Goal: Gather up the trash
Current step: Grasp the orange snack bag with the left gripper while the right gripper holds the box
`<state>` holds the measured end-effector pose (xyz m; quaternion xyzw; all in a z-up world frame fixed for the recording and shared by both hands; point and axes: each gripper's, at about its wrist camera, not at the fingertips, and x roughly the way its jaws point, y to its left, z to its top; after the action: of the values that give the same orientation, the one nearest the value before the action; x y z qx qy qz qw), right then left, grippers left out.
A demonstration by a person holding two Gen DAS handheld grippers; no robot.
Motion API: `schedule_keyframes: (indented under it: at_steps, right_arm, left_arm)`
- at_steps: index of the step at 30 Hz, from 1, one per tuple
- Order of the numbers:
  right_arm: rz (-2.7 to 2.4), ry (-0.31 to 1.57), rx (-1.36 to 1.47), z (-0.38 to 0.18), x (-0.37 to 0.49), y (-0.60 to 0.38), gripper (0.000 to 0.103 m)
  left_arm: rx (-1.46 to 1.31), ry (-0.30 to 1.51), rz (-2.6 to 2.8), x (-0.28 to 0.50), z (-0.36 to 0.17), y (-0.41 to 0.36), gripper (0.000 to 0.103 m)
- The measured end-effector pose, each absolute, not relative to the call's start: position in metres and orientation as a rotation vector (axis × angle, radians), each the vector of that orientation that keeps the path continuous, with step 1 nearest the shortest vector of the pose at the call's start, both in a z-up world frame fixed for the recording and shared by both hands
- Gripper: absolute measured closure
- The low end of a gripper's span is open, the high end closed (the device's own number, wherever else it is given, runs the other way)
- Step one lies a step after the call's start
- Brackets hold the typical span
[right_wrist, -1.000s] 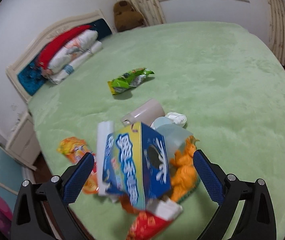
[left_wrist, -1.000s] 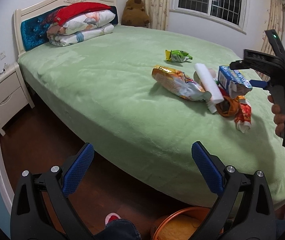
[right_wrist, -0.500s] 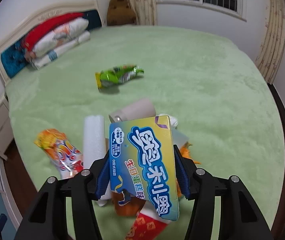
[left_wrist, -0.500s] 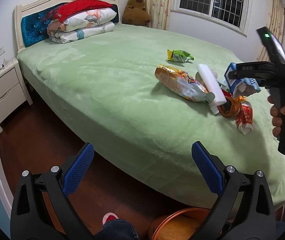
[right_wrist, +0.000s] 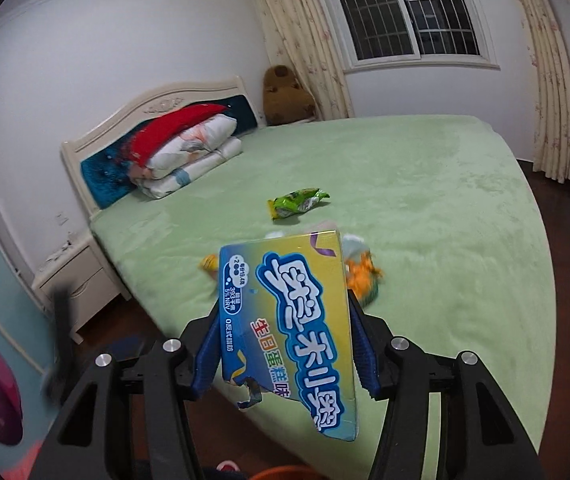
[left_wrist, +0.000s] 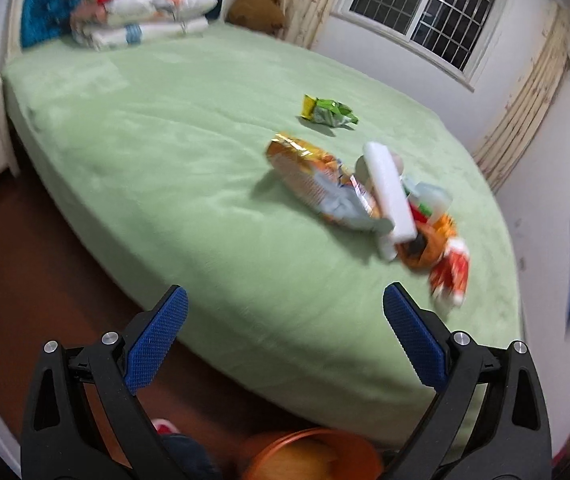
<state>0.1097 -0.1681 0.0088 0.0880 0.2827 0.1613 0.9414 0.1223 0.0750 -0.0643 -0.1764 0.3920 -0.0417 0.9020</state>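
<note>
A green-covered bed (left_wrist: 189, 152) fills the room under a barred window (right_wrist: 401, 12). The right gripper (right_wrist: 285, 344) is clamped on a blue and yellow snack box (right_wrist: 297, 320), held up off the bed. The left gripper (left_wrist: 285, 336) gapes wide and empty near the bed's edge, above an orange bin (left_wrist: 309, 456). More wrappers (left_wrist: 317, 176) lie piled on the bed.

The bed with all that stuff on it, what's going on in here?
Someone is clearing trash off the green bed with two handheld grippers. The right gripper has its jaws shut on a blue and yellow snack box, lifted clear of the bed. The left gripper hangs open near the bed's edge, holding nothing. A green wrapper, an orange snack bag and a small pile of other litter remain. An orange bin sits below.
</note>
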Motion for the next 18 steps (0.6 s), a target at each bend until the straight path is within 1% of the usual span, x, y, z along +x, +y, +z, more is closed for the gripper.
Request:
schedule_keyframes:
  at_steps: [8, 14, 15, 16, 17, 18]
  right_arm:
    - [0.347, 0.573, 0.153, -0.012, 0.052, -0.18, 0.049]
    - [0.35, 0.593, 0.132, -0.028, 0.044, -0.185, 0.049]
    - [0.353, 0.601, 0.13, -0.031, 0.045, -0.185, 0.049]
    - [0.352, 0.604, 0.13, -0.033, 0.045, -0.185, 0.049]
    - [0.353, 0.61, 0.133, -0.036, 0.045, -0.185, 0.049]
    - [0.354, 0.614, 0.138, -0.039, 0.043, -0.186, 0.049]
  left_arm:
    - [-0.654, 0.881, -0.045, 0.225, -0.071, 0.076, 0.007]
    - [-0.838, 1.001, 0.057, 0.271, -0.104, 0.079, 0.008]
    - [-0.847, 1.013, 0.072, 0.274, -0.108, 0.078, 0.009]
    - [-0.841, 1.011, 0.091, 0.275, -0.108, 0.077, 0.016]
    - [-0.828, 1.006, 0.106, 0.274, -0.108, 0.077, 0.026]
    - [-0.813, 0.999, 0.115, 0.274, -0.106, 0.077, 0.04]
